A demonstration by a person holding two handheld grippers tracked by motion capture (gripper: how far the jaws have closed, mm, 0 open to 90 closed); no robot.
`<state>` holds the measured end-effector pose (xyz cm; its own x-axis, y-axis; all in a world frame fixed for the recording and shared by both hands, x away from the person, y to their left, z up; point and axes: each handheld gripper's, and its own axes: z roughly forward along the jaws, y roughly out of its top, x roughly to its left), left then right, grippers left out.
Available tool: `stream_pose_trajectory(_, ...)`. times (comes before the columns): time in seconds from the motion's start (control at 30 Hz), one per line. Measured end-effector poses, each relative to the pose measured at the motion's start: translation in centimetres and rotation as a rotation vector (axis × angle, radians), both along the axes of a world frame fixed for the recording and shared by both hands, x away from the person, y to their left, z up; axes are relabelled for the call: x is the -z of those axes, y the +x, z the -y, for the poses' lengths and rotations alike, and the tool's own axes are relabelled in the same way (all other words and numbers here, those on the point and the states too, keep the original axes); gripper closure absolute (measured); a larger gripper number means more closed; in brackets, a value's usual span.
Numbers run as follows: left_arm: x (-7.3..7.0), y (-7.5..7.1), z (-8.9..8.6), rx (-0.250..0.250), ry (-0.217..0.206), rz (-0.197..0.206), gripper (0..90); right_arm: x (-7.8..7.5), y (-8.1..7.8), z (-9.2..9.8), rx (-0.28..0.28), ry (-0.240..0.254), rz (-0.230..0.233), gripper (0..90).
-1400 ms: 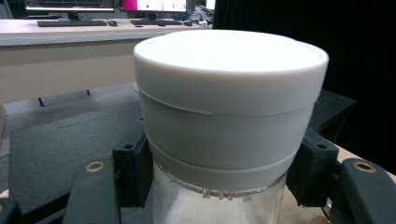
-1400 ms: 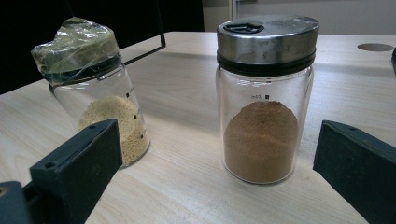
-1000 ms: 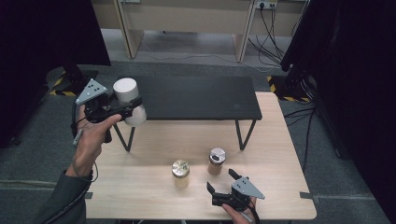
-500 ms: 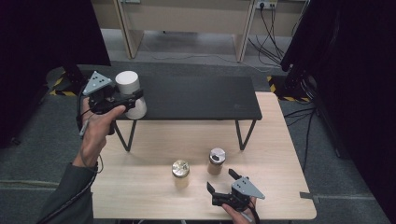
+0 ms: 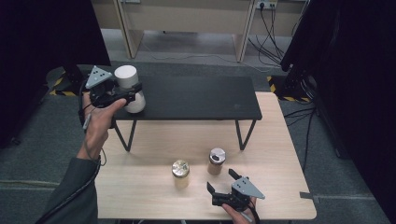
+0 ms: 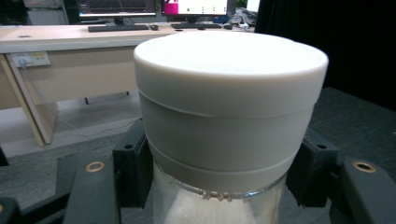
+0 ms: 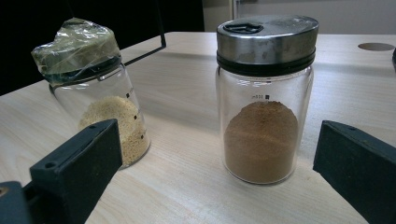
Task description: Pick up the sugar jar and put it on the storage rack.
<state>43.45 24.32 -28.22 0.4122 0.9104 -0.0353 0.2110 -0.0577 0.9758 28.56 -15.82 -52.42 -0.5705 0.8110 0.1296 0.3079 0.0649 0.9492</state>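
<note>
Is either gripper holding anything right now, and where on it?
Left gripper clamps the white-lidded jar just below its lid; right gripper holds nothing.

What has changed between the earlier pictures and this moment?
The left gripper, shut on the white-lidded jar, carried it to the right, from beside the black shelf to above its left end. The right gripper stayed open on the wooden table, and the two spice jars did not move.
</note>
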Motion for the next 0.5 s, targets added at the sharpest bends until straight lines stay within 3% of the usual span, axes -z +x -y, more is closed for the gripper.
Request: stream_pose_trajectory(0.5, 0.3, 1.1, 0.9, -0.017, 0.000, 0.013, 35.2, 0.0, 0.0, 0.0, -0.001, -0.001, 0.001, 1.3)
